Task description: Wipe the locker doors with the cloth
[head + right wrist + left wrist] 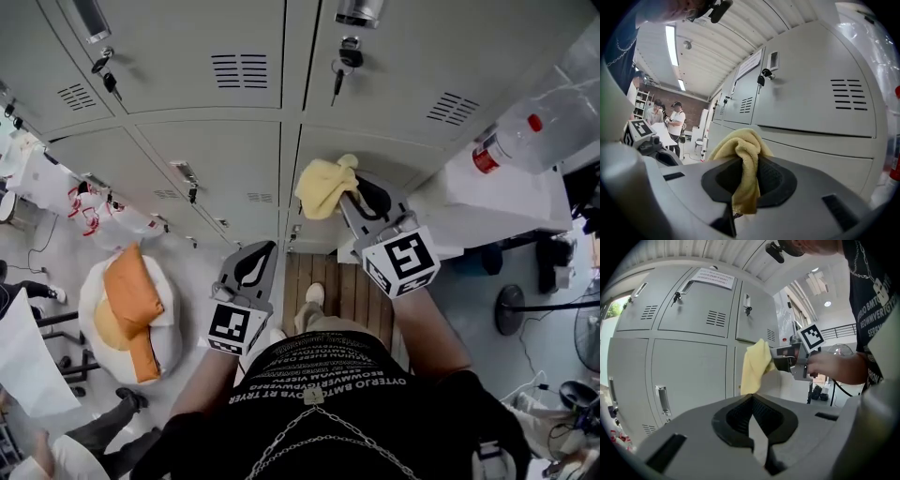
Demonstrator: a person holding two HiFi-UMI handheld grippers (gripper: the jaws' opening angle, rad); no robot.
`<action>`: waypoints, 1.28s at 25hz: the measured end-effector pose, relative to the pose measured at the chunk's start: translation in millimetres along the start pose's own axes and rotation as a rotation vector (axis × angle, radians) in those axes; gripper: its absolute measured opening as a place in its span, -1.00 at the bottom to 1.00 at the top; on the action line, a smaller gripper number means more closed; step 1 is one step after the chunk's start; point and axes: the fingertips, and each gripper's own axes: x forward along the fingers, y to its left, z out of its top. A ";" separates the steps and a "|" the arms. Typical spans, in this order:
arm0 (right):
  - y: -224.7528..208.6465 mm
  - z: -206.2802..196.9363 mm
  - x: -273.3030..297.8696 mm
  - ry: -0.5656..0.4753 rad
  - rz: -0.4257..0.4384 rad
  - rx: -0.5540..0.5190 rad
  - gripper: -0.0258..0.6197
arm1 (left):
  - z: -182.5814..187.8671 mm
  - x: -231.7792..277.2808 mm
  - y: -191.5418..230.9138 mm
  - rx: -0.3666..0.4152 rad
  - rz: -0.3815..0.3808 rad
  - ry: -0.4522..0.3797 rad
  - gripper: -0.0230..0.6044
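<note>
Yellow cloth [323, 187] clamped between jaws of right gripper [361, 199], raised to a locker door [403, 155] right of the centre seam; contact not discernible. Left gripper [251, 267] closed, empty, lower left. No wiped streaks visible — progress unreadable, most doors judged not yet wiped.

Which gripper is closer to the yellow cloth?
Right. The right gripper pinches the yellow cloth between its jaws. The left gripper sits apart from it, off to the cloth's left, jaws together and empty.
</note>
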 end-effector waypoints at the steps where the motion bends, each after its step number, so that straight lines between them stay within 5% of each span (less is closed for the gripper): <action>1: -2.0 3.0 3.2 -0.004 -0.004 -0.010 -0.72 | 0.4 0.4 -1.7 0.003 -0.004 -0.002 -0.91; 19: -3.9 31.2 39.9 -0.043 -0.003 -0.098 -0.72 | 0.6 -11.1 -11.8 0.016 0.030 0.030 -0.91; 32: -67.3 4.6 13.5 0.032 -0.139 -0.100 -0.72 | -2.7 -4.8 -9.8 0.003 0.028 0.045 -0.91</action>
